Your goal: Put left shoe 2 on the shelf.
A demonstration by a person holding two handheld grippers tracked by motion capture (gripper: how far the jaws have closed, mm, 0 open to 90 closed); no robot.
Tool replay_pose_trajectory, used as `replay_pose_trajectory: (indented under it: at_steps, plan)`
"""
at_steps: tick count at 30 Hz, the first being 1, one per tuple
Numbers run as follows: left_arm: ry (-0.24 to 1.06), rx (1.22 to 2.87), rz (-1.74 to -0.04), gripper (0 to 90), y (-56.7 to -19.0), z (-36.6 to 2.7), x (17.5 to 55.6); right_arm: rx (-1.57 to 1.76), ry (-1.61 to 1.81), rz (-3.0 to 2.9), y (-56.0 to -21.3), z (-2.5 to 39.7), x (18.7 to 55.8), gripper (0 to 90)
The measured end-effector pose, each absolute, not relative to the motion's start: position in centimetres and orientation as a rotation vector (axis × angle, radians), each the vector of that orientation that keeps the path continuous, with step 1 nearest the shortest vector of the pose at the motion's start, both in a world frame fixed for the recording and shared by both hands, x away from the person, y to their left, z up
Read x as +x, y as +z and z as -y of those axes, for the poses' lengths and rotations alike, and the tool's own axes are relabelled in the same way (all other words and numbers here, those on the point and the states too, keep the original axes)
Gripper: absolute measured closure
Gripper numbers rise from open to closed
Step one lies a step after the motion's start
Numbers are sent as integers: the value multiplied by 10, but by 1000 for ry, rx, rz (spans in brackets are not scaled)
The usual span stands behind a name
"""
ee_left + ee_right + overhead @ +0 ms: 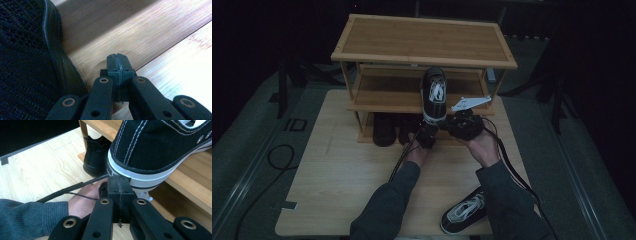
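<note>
Sneaker (155, 147) on the middle shelf: toe cut off by the upper right edge of the right gripper view; heel bottom hidden behind the closed right gripper (119, 188); black mesh shoe (25, 62): cut off by the left and top edges of the left gripper view, its type too close to tell; dark shoes (384, 129) under the rack (422, 40), centre of the high view: in shadow, details too dim to tell; second sneaker (464, 211), lower middle of that view: partly covered by a sleeve (507, 200).
</note>
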State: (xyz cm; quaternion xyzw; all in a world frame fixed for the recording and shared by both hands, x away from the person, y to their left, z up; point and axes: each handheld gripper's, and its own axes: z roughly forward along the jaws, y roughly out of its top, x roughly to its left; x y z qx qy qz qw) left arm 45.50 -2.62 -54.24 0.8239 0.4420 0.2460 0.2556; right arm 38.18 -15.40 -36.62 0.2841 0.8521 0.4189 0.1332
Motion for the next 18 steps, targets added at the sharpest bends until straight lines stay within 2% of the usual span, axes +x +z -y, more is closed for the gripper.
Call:
replay_pose_trajectory:
  at_steps: [18]
  plan:
    - [670, 2236, -1208, 900, -542, 27, 455, 844, 1187, -2397, -371, 151, 392, 900]
